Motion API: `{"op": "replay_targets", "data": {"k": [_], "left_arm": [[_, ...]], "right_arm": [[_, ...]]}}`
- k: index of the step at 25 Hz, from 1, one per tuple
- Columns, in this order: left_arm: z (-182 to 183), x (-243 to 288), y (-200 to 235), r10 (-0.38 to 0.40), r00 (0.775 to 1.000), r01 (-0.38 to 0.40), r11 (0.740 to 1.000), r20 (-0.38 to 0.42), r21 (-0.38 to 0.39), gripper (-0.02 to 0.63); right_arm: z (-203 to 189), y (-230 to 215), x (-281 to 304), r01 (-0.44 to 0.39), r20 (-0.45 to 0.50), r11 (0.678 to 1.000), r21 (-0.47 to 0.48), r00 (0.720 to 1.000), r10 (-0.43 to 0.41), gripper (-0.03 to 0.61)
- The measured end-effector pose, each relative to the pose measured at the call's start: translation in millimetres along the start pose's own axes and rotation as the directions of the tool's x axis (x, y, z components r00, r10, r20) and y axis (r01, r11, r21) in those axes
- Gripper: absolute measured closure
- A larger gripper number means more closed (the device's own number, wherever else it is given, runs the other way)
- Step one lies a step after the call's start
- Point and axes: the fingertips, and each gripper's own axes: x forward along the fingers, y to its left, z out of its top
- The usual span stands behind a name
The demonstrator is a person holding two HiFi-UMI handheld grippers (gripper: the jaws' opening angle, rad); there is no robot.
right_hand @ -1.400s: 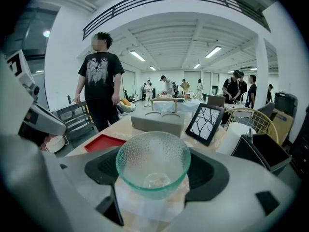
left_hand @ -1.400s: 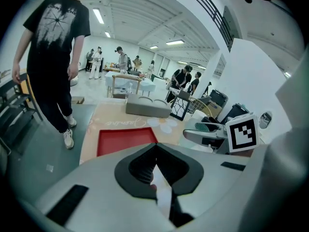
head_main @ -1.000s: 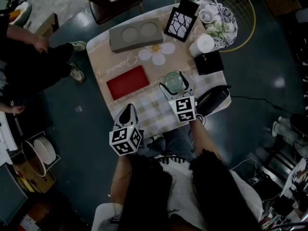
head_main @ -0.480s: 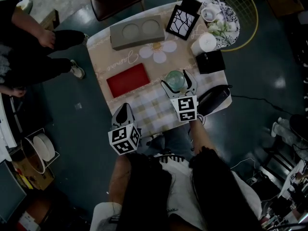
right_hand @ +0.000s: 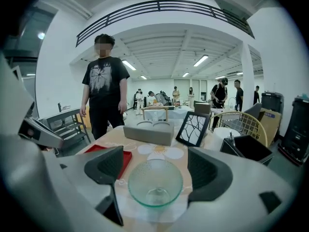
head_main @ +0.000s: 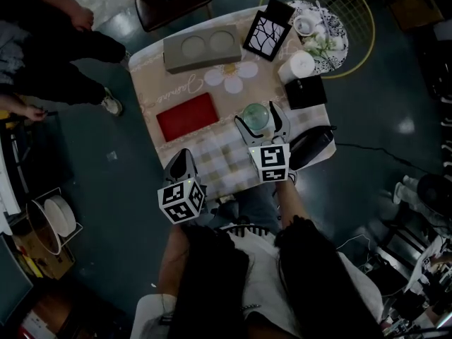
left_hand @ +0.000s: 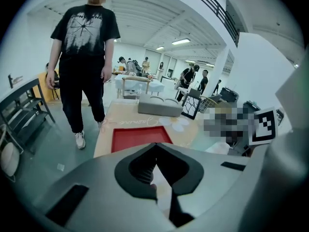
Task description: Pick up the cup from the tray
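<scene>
A clear greenish glass cup [head_main: 256,116] stands on the checked tablecloth to the right of the red tray [head_main: 188,118], which holds nothing. My right gripper [head_main: 258,121] is open, one jaw on each side of the cup. In the right gripper view the cup [right_hand: 155,181] sits on a white patch between the dark pads [right_hand: 108,166] of the right gripper [right_hand: 155,170], small gaps showing. My left gripper [head_main: 182,162] hovers at the table's near edge, shut on nothing. In its own view the left gripper [left_hand: 155,146] points at the red tray [left_hand: 140,139].
A grey block with two round hollows [head_main: 200,47], a black frame with a white branch pattern [head_main: 267,28], a white roll [head_main: 296,66] and a black box [head_main: 306,91] stand farther back. A dark object [head_main: 311,145] overhangs the right edge. A person [head_main: 56,55] stands at the left.
Both grippers and the cup have stayed almost where they were. The person at the left has moved toward the far side of the table.
</scene>
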Motion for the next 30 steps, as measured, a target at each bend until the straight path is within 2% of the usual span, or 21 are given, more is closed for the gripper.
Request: {"op": "replay_targets", "data": {"k": [7,10,13,16,19,22,23,24,26,30], "left_arm": [[12,-7,-5,-0.018,0.999,0.018,1.000,0.037,0.005,0.607],[18,-10,-8,-0.027,0.998,0.026,1.000,0.055,0.014,0.607],[22,-15,-11,-0.040,0.997,0.039,0.999,0.073,0.015,0.607],[25,-22,-19,-0.073,0.993,0.074,0.997,0.093,-0.011,0.607],[31,-28,-25,-0.090,0.989,0.091,0.996,0.119,-0.004,0.607],[37,-34,-30,-0.106,0.984,0.107,0.994,0.145,-0.002,0.607],[40,-37,-32,-0.116,0.981,0.120,0.993,0.156,-0.014,0.607],[43,-39,-34,-0.127,0.977,0.134,0.991,0.168,-0.028,0.607],[48,-44,-38,-0.143,0.971,0.153,0.988,0.190,-0.037,0.607],[52,-51,-44,-0.155,0.967,0.158,0.987,0.203,0.004,0.607]], "right_arm": [[22,-3,-16,0.006,0.027,1.000,-0.005,1.000,-0.006,0.176],[35,-1,-24,-0.029,0.042,0.999,0.044,0.999,0.027,0.176],[48,4,-34,-0.046,0.055,0.998,0.043,0.998,0.044,0.189],[56,6,-44,-0.031,0.063,0.999,0.041,0.998,0.028,0.307],[58,9,-52,-0.023,0.066,0.999,0.042,0.998,0.020,0.398],[54,12,-60,-0.001,0.038,0.999,0.046,0.999,-0.001,0.485],[52,13,-62,0.007,0.028,0.998,0.056,1.000,-0.009,0.541],[52,15,-64,0.005,0.024,0.998,0.070,1.000,-0.007,0.569],[53,20,-68,-0.020,0.035,0.995,0.101,0.999,0.017,0.570],[56,30,-75,-0.060,0.048,0.990,0.126,0.997,0.054,0.571]]}}
